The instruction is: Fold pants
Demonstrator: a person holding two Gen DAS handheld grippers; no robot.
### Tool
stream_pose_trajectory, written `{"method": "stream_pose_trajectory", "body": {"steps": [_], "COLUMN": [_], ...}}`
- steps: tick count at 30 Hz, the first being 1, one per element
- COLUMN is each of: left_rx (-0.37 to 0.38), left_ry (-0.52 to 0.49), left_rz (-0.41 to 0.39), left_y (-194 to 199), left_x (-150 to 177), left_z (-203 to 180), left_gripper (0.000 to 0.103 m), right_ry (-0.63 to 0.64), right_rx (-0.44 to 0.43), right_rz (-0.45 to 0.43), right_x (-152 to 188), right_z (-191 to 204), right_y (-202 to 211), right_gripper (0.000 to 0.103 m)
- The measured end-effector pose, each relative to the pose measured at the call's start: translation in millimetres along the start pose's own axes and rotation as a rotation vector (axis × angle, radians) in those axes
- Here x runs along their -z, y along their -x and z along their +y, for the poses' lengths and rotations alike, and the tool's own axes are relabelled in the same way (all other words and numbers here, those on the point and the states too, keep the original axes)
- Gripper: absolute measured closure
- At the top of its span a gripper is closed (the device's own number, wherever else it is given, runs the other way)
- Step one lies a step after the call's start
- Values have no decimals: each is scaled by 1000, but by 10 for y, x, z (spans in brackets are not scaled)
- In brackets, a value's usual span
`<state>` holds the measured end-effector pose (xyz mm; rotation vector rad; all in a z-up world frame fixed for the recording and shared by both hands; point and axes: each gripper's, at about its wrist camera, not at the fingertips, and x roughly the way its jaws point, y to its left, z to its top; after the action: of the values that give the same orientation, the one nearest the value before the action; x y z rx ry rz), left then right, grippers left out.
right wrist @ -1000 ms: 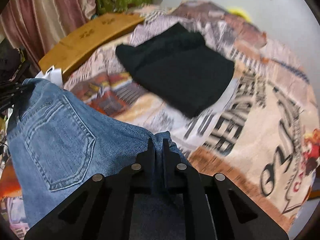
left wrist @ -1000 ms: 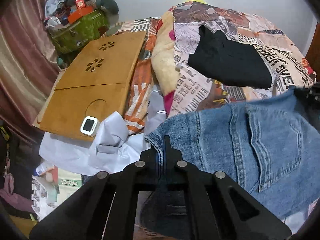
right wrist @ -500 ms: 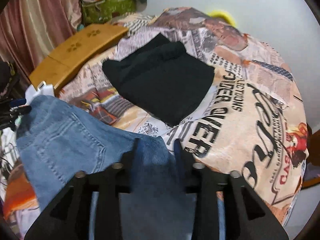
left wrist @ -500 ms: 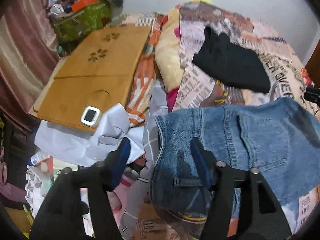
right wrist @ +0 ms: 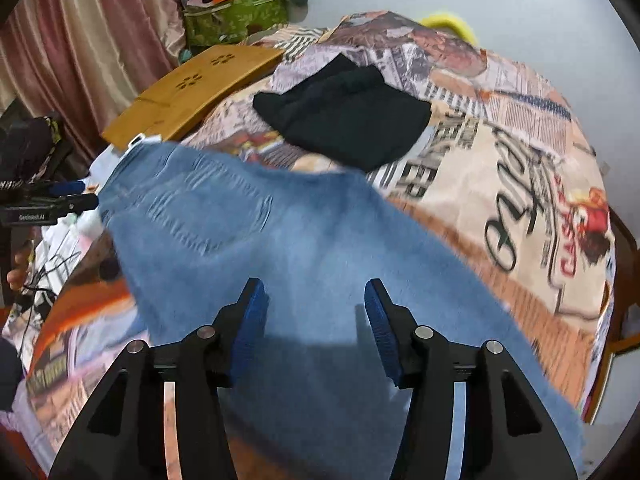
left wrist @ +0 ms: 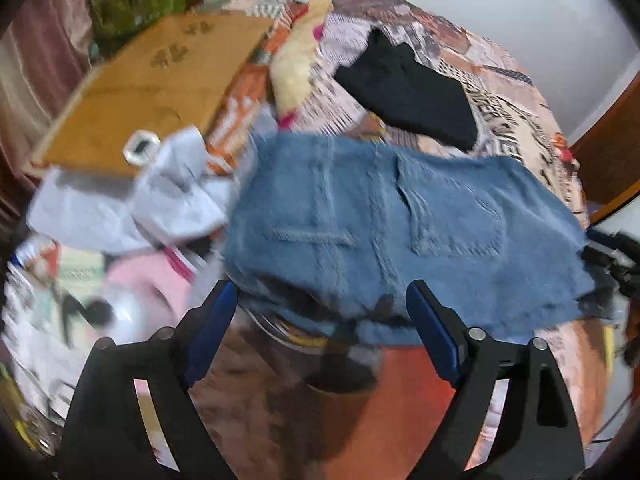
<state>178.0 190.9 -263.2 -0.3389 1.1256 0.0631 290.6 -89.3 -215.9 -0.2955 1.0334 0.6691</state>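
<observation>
Now both claws opening over folded blue jeans (left wrist: 400, 216) on the printed bedspread (right wrist: 500, 152), left gripper (left wrist: 320, 320) wide, right gripper (right wrist: 316, 312) narrower, nothing pinched.

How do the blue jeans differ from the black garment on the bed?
The blue jeans are light denim with a stitched back pocket showing; the black garment is plain and dark. The jeans are the larger piece and lie nearest both grippers, while the black garment is a compact folded bundle farther back. Both rest on the printed bedspread.
</observation>
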Motion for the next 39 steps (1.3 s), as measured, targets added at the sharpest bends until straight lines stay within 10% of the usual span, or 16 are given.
{"method": "stream_pose_trajectory", "body": {"steps": [8, 17, 22, 30, 39], "left_rx": [190, 138, -54, -114, -120], "left_ry": [155, 237, 131, 20, 50], "left_rz": [79, 69, -36, -209, -50], "left_y": [-282, -642, -530, -53, -547], "left_x": [108, -187, -352, -340, 56], "left_z": [-28, 79, 20, -10, 171], "left_gripper": [16, 21, 83, 83, 78], "right_ry": [-88, -118, -125, -139, -177], "right_rx": [-37, -50, -54, -72, -85], "right_rz": [-10, -30, -31, -24, -24], "right_x": [354, 429, 455, 479, 556], "right_z": [-13, -10, -12, -1, -43], "right_y": [-63, -53, -49, -22, 66], "right_gripper": [53, 53, 52, 49, 48]}}
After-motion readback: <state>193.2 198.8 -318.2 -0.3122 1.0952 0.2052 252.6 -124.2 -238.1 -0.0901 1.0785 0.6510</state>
